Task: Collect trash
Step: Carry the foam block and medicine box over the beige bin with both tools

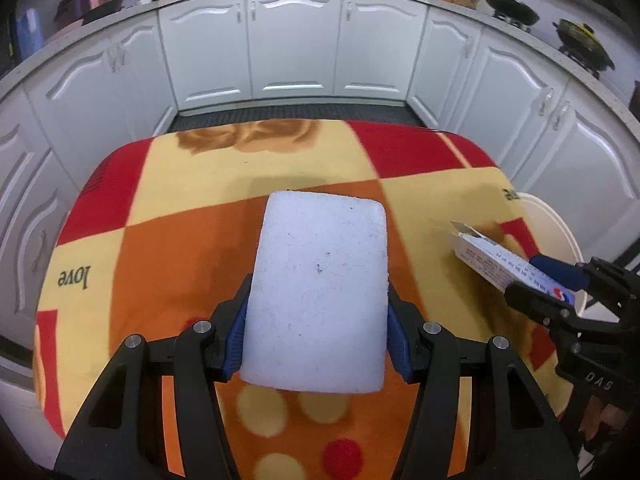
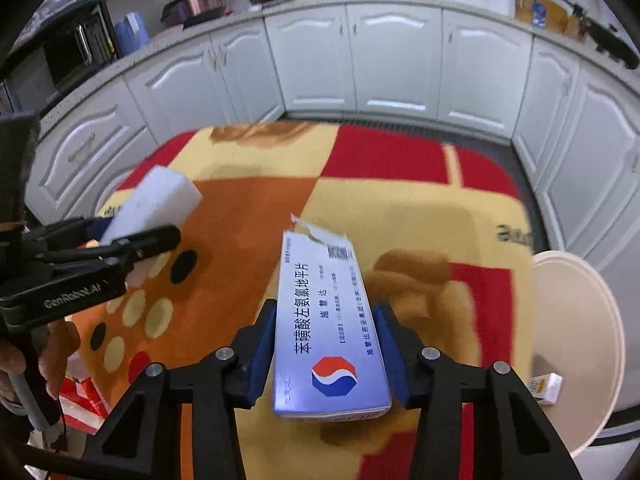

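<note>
My left gripper (image 1: pixel 316 320) is shut on a white foam block (image 1: pixel 320 292), lifted above the patterned blanket (image 1: pixel 172 248); the blue pads press both its long sides. In the right wrist view, my right gripper (image 2: pixel 326 344) is shut on a long medicine carton (image 2: pixel 326 320) with a torn far flap and a red-blue logo. The same carton (image 1: pixel 492 260) shows at the right of the left wrist view, and the foam block (image 2: pixel 156 200) with the left gripper (image 2: pixel 132 240) appears at the left of the right one.
A cream round bin (image 2: pixel 576 344) stands at the table's right edge with a small white-yellow box (image 2: pixel 546 388) inside. White kitchen cabinets (image 1: pixel 292 48) ring the table. A person's hand (image 2: pixel 56 356) holds the left gripper's handle above a red-white bag (image 2: pixel 84 404).
</note>
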A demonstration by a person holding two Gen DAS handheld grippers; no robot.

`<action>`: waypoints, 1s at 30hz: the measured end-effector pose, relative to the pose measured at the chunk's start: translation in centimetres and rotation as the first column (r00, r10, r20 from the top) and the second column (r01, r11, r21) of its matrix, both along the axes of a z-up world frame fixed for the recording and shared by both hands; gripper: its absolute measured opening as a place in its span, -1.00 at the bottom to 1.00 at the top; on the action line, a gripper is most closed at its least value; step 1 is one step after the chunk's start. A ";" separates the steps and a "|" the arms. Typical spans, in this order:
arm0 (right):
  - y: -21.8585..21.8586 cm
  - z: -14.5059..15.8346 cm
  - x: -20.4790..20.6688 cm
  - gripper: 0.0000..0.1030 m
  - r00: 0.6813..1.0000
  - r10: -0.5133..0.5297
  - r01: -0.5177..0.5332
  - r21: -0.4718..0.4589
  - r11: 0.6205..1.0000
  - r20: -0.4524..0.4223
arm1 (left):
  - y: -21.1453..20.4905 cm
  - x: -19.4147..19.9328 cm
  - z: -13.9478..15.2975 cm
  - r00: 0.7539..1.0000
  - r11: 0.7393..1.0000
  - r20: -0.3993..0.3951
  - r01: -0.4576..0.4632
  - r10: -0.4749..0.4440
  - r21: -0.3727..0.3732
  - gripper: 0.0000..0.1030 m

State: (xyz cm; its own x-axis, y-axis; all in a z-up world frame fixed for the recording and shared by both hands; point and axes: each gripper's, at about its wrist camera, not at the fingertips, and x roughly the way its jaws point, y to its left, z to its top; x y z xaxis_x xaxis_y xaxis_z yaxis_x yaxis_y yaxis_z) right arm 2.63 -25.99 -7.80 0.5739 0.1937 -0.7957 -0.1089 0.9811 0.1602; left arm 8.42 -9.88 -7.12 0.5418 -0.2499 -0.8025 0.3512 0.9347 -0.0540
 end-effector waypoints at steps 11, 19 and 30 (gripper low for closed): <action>-3.1 -2.3 -1.4 -0.01 0.989 -0.012 0.027 0.103 0.994 -0.149 | -4.0 -1.8 -0.3 0.997 0.996 0.002 0.079 -0.079 0.035 0.08; -1.6 -3.4 -0.7 0.04 0.990 -0.004 0.013 0.071 0.997 -0.138 | -4.4 -2.0 -0.1 0.997 0.996 0.001 0.076 -0.076 0.044 0.08; -5.1 -0.7 -3.0 -0.51 0.997 -0.060 0.063 0.082 0.995 -0.038 | -7.5 -2.8 0.7 0.992 0.992 0.013 0.125 -0.126 0.029 0.08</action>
State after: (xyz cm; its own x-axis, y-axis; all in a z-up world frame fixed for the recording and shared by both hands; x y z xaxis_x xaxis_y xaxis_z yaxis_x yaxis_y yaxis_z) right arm -0.35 -31.10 -8.48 0.5585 0.2250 -0.7984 -0.0412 0.9688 0.2442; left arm 5.58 -17.39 -6.47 0.5197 -0.2939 -0.8022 0.4662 0.8844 -0.0219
